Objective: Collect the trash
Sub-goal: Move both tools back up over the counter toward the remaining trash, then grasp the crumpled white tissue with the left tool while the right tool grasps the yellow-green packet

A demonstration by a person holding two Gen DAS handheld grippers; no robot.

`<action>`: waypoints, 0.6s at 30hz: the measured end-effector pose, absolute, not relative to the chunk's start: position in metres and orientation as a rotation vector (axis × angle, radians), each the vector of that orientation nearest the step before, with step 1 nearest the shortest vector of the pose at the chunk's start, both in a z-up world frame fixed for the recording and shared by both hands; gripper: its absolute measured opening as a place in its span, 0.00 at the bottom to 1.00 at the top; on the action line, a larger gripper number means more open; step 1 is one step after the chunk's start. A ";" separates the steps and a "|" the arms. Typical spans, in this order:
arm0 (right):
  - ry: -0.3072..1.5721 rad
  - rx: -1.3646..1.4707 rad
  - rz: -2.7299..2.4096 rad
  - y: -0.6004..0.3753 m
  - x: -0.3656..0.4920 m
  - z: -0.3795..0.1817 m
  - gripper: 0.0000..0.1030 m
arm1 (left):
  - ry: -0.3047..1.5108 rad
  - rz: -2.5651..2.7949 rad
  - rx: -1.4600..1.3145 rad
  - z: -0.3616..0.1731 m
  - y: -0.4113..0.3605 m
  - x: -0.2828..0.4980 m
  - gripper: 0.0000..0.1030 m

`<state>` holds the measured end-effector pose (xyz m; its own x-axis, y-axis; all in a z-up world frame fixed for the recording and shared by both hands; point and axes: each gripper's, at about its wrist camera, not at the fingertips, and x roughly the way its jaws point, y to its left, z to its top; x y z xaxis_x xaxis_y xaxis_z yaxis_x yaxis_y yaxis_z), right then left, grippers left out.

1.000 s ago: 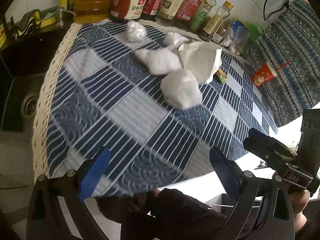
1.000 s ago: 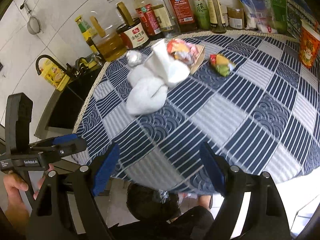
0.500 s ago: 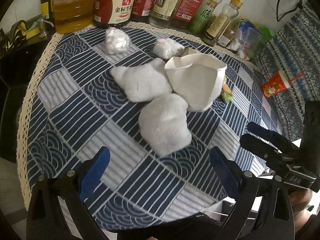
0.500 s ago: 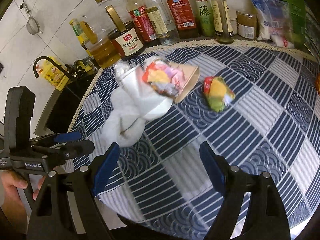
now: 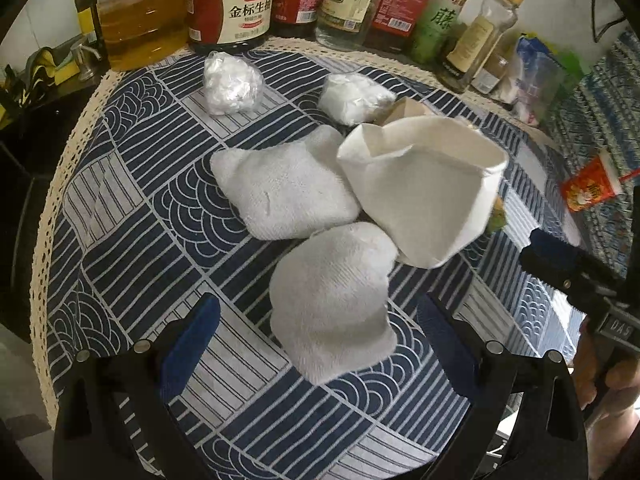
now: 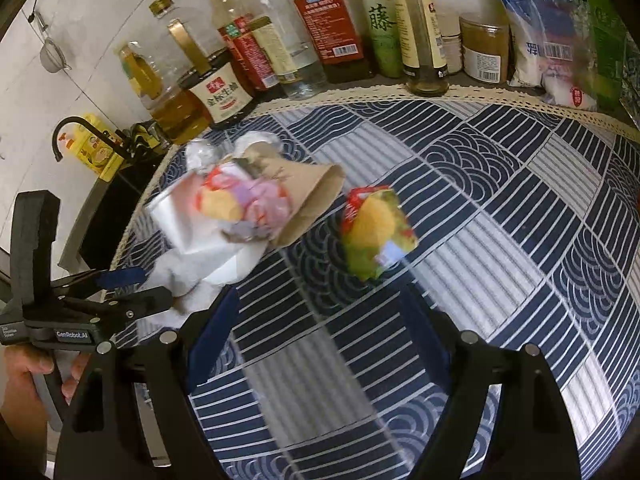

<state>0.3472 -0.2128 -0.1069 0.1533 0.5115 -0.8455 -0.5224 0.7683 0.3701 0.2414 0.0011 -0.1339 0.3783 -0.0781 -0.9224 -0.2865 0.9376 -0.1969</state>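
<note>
Left tool (image 5: pixel 318 332) is spread wide and empty, with the crumpled white terry-cloth wad (image 5: pixel 332 300) on the blue patterned bench (image 5: pixel 132 216) dead ahead between its tips, just in front of the squashed white paper cup (image 5: pixel 424 192). Right tool (image 6: pixel 316 332) is also apart, its crumpled yellow-green snack wrapper (image 6: pixel 376 232) just ahead, right of the cup. Each tool looks nearest its own piece; the wad's long axis runs roughly along the left tool's approach.
</note>
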 end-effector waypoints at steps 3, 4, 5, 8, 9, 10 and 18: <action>1.212 -0.028 0.746 -0.212 0.358 -0.114 0.79 | 1.192 0.164 -0.331 -0.138 0.000 0.246 0.93; 1.212 -0.034 0.748 -0.211 0.361 -0.116 0.79 | 1.195 0.172 -0.326 -0.140 0.000 0.248 0.93; 1.209 -0.043 0.747 -0.210 0.364 -0.118 0.79 | 1.199 0.175 -0.323 -0.141 0.000 0.249 0.93; 1.206 -0.072 0.756 -0.206 0.373 -0.125 0.79 | 1.210 0.181 -0.322 -0.144 -0.001 0.252 0.86; 1.207 -0.082 0.755 -0.205 0.375 -0.127 0.79 | 1.215 0.185 -0.320 -0.146 -0.001 0.253 0.86; 1.207 -0.090 0.758 -0.203 0.378 -0.129 0.79 | 1.217 0.189 -0.319 -0.147 -0.002 0.254 0.85; 1.212 -0.141 0.766 -0.193 0.391 -0.142 0.74 | 1.219 0.198 -0.315 -0.153 -0.003 0.257 0.68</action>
